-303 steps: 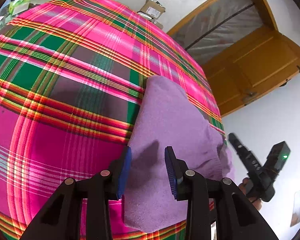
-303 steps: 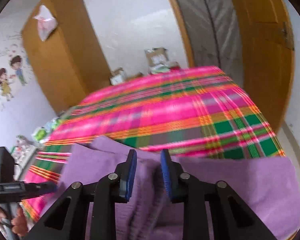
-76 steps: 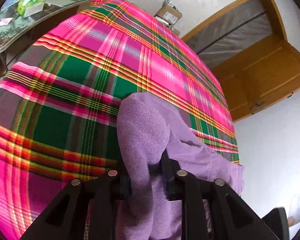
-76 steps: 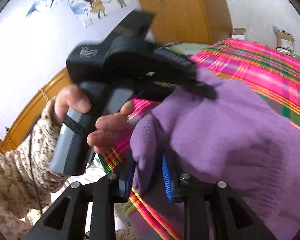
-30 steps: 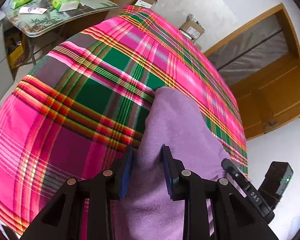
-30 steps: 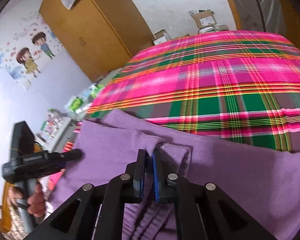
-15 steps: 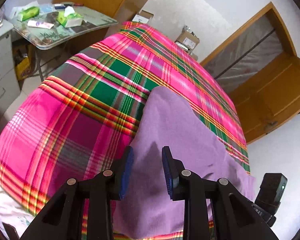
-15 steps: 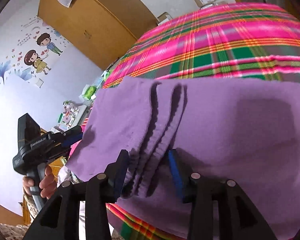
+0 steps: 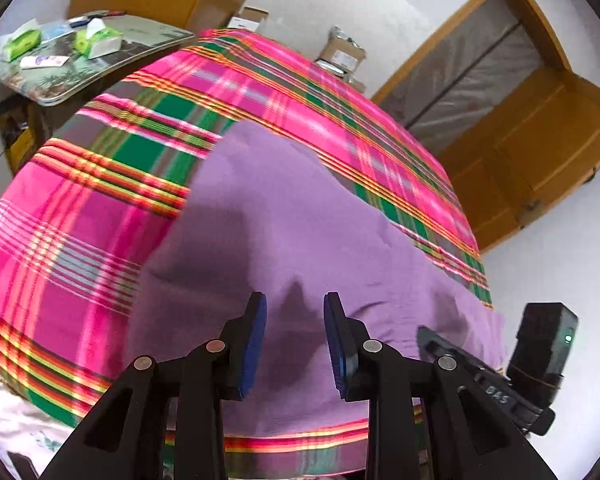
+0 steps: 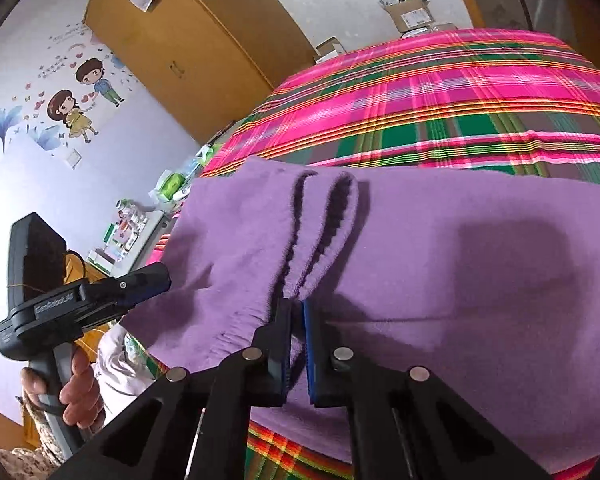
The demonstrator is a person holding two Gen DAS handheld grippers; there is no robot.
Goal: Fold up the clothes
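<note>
A purple fleece garment [image 9: 300,216] lies spread on the plaid bed cover [image 9: 80,232] near the bed's front edge. My left gripper [image 9: 294,320] hovers open above the garment's near part, with nothing between its blue pads. In the right wrist view the purple garment [image 10: 480,248] has a raised double ridge of fabric [image 10: 324,224] running toward my right gripper [image 10: 296,320], which is shut on the near end of that ridge. The left gripper [image 10: 80,300] appears at the left, held by a hand [image 10: 76,384]. The right gripper's body [image 9: 500,392] shows at the lower right.
A side table [image 9: 80,60] with tissue packs stands left of the bed. Cardboard boxes [image 9: 340,54] sit beyond the far edge. A wooden door [image 9: 540,152] is at the right, a wardrobe [image 10: 180,40] at the back. The bed's front edge [image 9: 300,440] is just below my grippers.
My right gripper, open half a second ago, has shut on the ridge of purple fabric. The left gripper let go about a second ago and has drawn back, still open.
</note>
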